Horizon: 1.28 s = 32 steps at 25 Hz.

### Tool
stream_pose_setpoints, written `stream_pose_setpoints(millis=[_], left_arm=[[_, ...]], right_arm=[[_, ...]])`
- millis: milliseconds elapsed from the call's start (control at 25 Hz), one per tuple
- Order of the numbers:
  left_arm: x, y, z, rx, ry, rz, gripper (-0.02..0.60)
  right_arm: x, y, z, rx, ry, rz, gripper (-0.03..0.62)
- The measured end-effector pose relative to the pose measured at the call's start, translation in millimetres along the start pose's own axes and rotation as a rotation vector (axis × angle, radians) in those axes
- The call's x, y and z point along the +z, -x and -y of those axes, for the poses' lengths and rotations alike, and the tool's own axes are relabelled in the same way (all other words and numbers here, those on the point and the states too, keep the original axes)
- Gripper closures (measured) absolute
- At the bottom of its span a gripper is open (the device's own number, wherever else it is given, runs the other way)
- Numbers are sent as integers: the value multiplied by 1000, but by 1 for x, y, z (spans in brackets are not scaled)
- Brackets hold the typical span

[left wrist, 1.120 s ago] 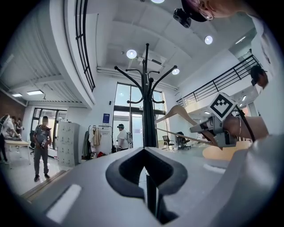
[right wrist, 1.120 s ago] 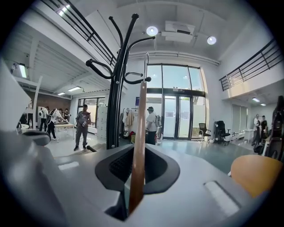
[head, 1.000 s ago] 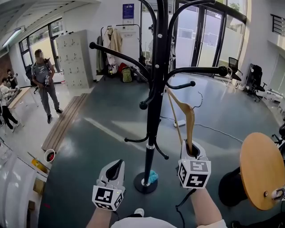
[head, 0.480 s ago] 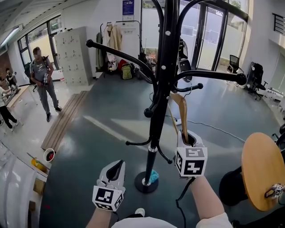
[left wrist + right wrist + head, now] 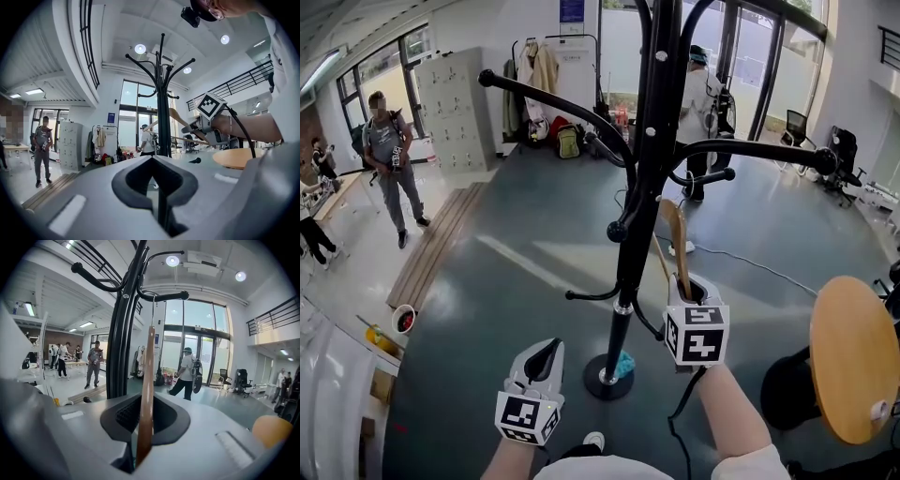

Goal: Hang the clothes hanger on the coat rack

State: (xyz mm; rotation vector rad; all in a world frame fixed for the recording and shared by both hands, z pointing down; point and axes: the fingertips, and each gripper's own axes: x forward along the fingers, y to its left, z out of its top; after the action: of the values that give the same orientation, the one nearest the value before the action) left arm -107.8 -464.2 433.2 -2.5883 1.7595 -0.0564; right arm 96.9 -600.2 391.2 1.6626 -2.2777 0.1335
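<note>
Right gripper view, item one: hanger (image 5: 146, 394), wood, seen edge-on, clamped at its lower end between the closed jaws of our right gripper (image 5: 140, 439). We hold it upright so the wire hook (image 5: 153, 310) leads, reaching up to a short rack arm (image 5: 164, 295); whether it sits over that arm we cannot tell.

Item two: coat rack (image 5: 639, 187), black, just left of the hanger in the head view.

Item three: left gripper (image 5: 546, 356), jaws together on nothing, parked low and near, clear of the work.

We judge the hooking not yet finished.
</note>
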Motion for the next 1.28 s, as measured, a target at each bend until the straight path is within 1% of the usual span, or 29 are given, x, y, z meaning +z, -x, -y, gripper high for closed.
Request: stream_pose_setpoints(millis=[360,440,480,560,640,680,760,840,1000,1080,1160,1280], left_arm=[[-8,7,13,-6,9,-17,581],[-6,7,20,-6,10,-14,581],[-6,8,22,-6,10,-13,581],[-7,13,24,-5,9,-14,581],[-7,16,25,-3,10,-13,581],[-6,18,26,-1,10,-10,581],[-2,21,29,4,12,-2,581],[3,24,36,2,13,10,581],[14,36,51,-14,4,33,581],[19,43,61,-22,-1,42,581],[21,48,75,-27,-5,49,581],[24,59,91,-31,-10,54,581]], right_arm=[[-7,8,-4,29,-12,13,533],[-4,13,-1,43,-27,31,525],[-2,16,-1,49,-36,49,509],[1,25,-4,61,-59,98,433],[9,37,-5,73,-90,157,333],[15,45,-5,80,-105,185,311],[26,63,-3,90,-125,235,293],[36,84,2,94,-138,280,293],[34,124,3,83,-146,325,346],[22,143,7,59,-137,323,373],[1,159,12,41,-128,307,427],[-33,180,13,24,-133,276,485]])
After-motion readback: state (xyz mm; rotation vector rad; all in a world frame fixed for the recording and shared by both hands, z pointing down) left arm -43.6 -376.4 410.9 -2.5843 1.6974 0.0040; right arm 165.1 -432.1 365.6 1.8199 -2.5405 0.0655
